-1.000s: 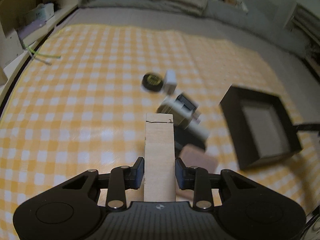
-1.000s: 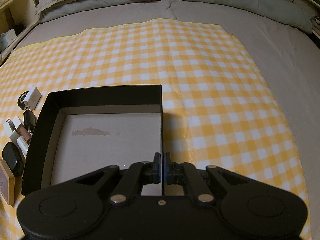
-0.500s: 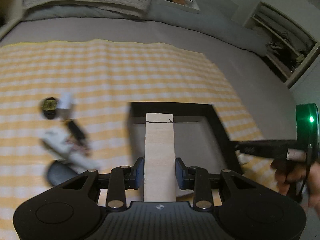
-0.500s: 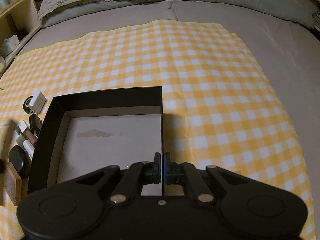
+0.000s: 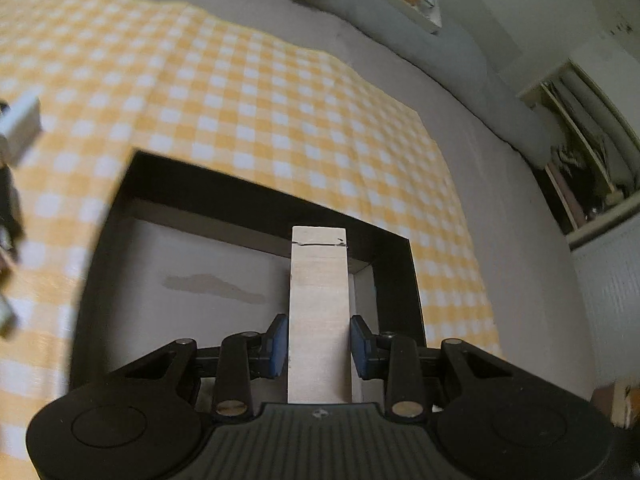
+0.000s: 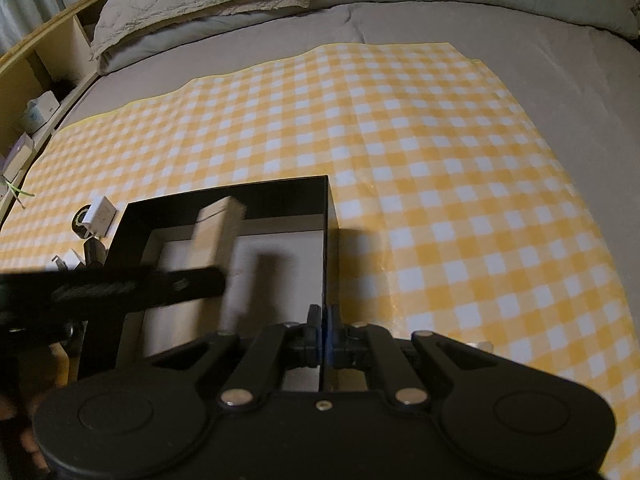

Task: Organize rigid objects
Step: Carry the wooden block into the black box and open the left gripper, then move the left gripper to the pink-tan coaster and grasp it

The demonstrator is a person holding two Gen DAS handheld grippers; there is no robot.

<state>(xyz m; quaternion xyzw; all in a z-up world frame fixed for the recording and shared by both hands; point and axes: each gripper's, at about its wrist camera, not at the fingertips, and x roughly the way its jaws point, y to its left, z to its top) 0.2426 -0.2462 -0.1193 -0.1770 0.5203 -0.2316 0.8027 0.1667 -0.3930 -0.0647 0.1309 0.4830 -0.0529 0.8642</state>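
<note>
My left gripper is shut on a pale wooden block that points forward between the blue pads. The block hangs over the inside of the black box, toward its far right corner. In the right wrist view the same block shows tilted above the box floor, with the left gripper's black body reaching in from the left. My right gripper is shut on the box's thin right wall near its front end. The box floor is bare pale card with a brownish smear.
The box sits on a yellow-and-white checked cloth over a grey bed. Left of the box lie a white charger, a round black item and other small things. Pillows lie at the back; shelves stand to the right.
The left gripper has swung right and down with the block, from above the small items to over the box. It now shows in the right wrist view. The right gripper has stayed put.
</note>
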